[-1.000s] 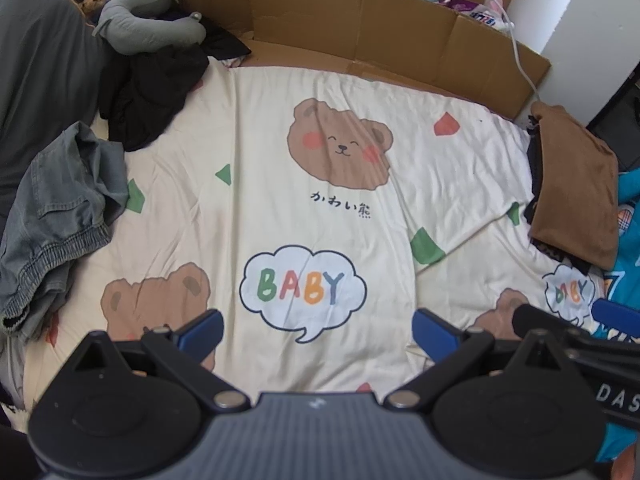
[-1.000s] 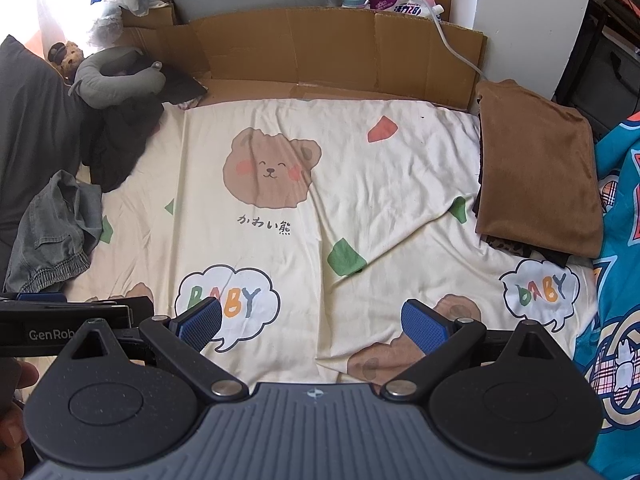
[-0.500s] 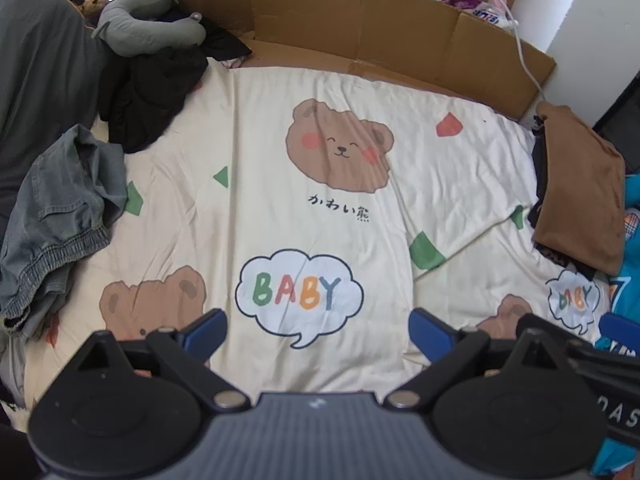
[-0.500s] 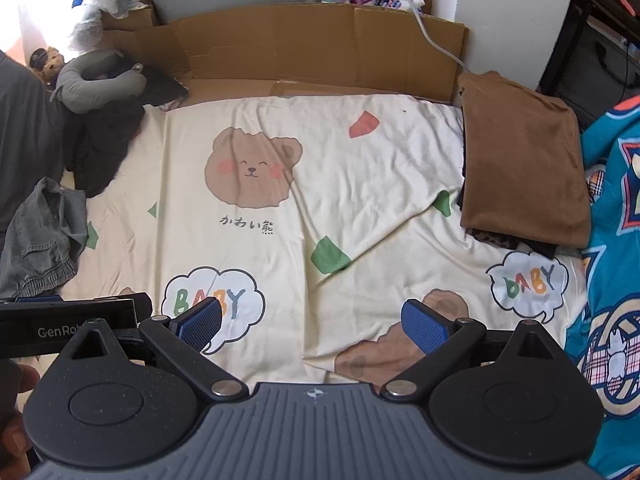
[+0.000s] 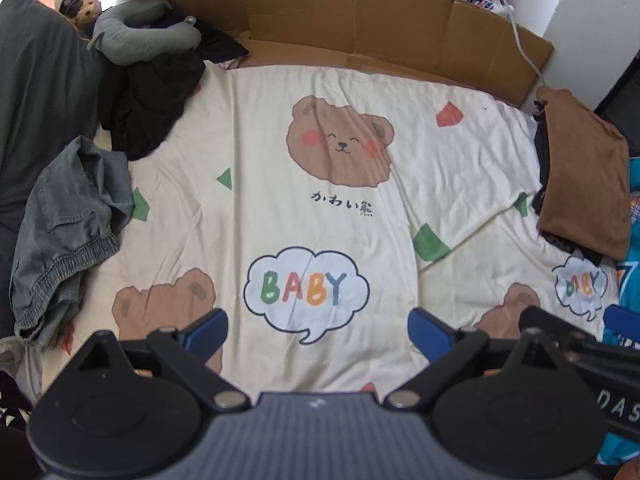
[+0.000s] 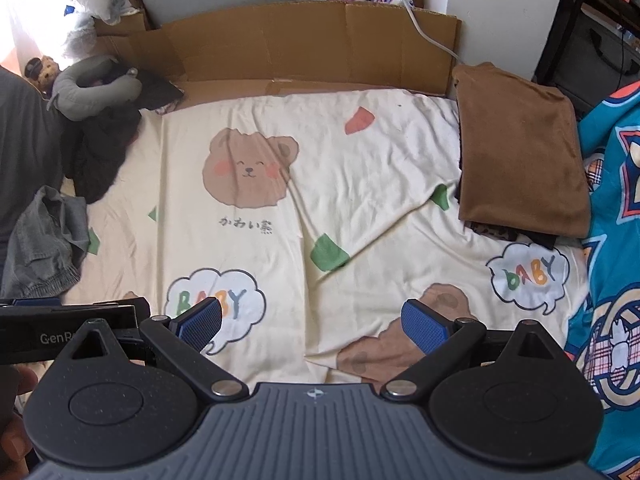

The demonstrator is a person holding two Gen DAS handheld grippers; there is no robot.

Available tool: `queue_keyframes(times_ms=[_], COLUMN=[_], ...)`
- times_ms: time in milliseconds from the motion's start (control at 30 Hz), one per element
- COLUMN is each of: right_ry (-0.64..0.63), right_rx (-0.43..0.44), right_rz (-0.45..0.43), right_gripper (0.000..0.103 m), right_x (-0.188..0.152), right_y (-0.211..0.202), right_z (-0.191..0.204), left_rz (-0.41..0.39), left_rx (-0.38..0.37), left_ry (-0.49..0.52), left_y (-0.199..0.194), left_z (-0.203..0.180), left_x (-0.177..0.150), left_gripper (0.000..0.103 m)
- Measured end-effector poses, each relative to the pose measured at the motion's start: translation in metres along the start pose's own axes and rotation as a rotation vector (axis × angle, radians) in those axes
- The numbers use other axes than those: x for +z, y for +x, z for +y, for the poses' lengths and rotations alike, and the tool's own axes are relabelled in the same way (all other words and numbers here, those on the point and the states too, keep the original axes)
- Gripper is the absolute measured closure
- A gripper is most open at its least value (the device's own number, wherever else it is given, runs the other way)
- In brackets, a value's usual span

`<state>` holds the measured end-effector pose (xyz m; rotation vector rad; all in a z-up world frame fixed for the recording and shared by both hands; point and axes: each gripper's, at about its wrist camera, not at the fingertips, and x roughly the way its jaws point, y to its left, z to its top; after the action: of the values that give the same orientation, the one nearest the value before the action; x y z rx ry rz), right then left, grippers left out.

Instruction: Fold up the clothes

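A folded brown garment point(image 5: 582, 184) point(image 6: 520, 152) lies on top of darker folded clothes at the right edge of the bed. A crumpled grey denim garment point(image 5: 68, 224) point(image 6: 48, 240) and a black garment point(image 5: 152, 108) point(image 6: 100, 152) lie unfolded at the left. My left gripper point(image 5: 318, 330) hovers open over the near middle of the cream bear-print sheet point(image 5: 320, 208), holding nothing. My right gripper point(image 6: 316, 324) hangs open beside it, to the right, also holding nothing. Each gripper shows at the edge of the other's view.
Brown cardboard point(image 6: 304, 44) lines the head of the bed. A grey neck pillow point(image 5: 148, 36) and a small teddy bear point(image 5: 82, 8) sit at the back left. A teal printed blanket point(image 6: 612, 264) runs along the right side. A white cable point(image 6: 424, 28) hangs over the cardboard.
Both grippers have drifted slightly over the sheet, the right one towards the right so more of the teal blanket shows. Both stay open with nothing in them.
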<state>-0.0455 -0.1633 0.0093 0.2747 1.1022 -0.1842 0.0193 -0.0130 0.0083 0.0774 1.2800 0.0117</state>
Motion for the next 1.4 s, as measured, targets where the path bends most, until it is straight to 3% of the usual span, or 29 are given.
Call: queue_keyframes(times_ms=[1033, 1400], right_ry=[-0.005, -0.044], right_rx=[0.044, 0.054], right_rz=[-0.040, -0.084], right_gripper=[0.003, 0.003], right_x=[0.002, 0.004], right_y=[-0.021, -0.034], right_z=[0.001, 0.005], left_rz=[-0.005, -0.027], left_rx=[0.001, 0.043], left_ry=[-0.078, -0.006], left_y=[-0.045, -0.055], left_z=[0.037, 0.052], left_x=[0.022, 0.031], left_gripper=[0.002, 0.002])
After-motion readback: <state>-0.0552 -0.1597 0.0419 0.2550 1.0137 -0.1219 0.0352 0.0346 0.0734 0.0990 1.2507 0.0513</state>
